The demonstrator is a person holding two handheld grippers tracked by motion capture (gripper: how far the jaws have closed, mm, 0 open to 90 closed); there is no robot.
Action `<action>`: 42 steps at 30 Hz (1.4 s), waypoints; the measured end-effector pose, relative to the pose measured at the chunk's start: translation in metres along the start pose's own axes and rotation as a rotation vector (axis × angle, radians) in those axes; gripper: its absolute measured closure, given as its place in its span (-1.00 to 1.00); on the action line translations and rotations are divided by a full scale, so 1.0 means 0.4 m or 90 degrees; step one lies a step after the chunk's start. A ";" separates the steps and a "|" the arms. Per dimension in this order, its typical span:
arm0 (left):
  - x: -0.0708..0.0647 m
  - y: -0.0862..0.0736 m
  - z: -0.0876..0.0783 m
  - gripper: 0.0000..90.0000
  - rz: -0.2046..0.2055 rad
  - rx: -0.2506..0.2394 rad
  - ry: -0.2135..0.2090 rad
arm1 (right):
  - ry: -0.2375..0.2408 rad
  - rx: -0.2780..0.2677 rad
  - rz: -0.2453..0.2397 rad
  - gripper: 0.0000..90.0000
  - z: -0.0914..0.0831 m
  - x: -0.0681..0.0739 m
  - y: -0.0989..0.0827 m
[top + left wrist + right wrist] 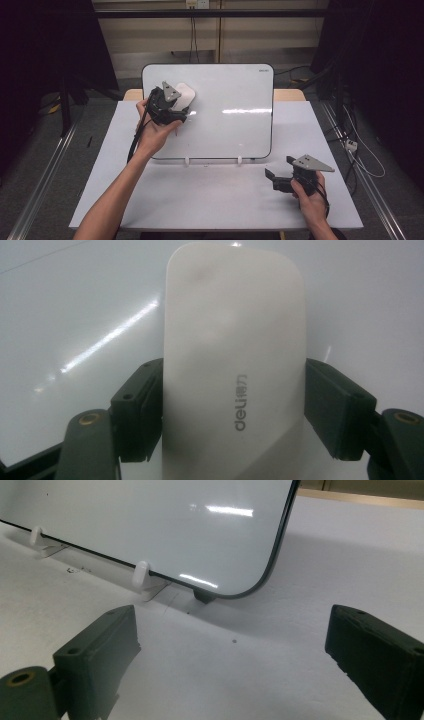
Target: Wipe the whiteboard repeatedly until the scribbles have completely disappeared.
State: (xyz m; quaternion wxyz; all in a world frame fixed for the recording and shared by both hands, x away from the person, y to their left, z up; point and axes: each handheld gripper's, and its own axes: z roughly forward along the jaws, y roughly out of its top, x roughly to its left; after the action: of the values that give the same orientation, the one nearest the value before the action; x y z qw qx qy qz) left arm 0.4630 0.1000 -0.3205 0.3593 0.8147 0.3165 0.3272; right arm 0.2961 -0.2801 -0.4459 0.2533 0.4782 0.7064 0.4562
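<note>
The white eraser [235, 370] sits squarely between your left gripper's [170, 107] jaws, clamped by its long sides, its rounded end reaching well past the pads and a grey "deli" mark running along its face. Both pads press flat on it, one on each edge, so you have a firm grip there. Just beyond the jaw tips, the eraser lies against the upper left part of the whiteboard [225, 110], whose glossy surface spreads behind it. Over to your right gripper [280, 177]: its jaws stand wide apart with nothing between them, hovering low over the white table [240, 680]. Ahead of those jaws is the whiteboard's rounded lower corner, propped on small white clips [141, 573], well clear of the pads.
</note>
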 end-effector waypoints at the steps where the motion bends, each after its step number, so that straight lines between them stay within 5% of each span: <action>1: -0.004 -0.001 0.000 -0.34 0.004 0.004 -0.003 | 0.001 0.000 0.000 -0.84 0.000 0.000 0.000; 16: -0.005 -0.009 -0.004 -0.33 0.009 0.008 -0.006 | 0.000 -0.001 0.005 -0.84 -0.001 -0.002 -0.001; 29: 0.087 -0.017 -0.034 -0.32 -0.026 0.004 0.022 | -0.001 -0.001 0.006 -0.84 -0.002 -0.002 -0.002; 34: 0.068 -0.019 -0.036 -0.32 -0.004 0.009 0.039 | -0.001 -0.001 0.005 -0.84 -0.002 -0.001 -0.002; 42: 0.034 -0.047 -0.027 -0.33 -0.009 0.013 0.018 | 0.000 -0.001 -0.001 -0.84 0.001 0.000 0.000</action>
State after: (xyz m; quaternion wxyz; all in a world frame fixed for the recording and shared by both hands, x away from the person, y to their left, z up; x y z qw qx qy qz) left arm 0.4577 0.1245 -0.3256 0.3487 0.8115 0.3305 0.3326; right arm 0.2963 -0.2799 -0.4462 0.2541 0.4774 0.7066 0.4563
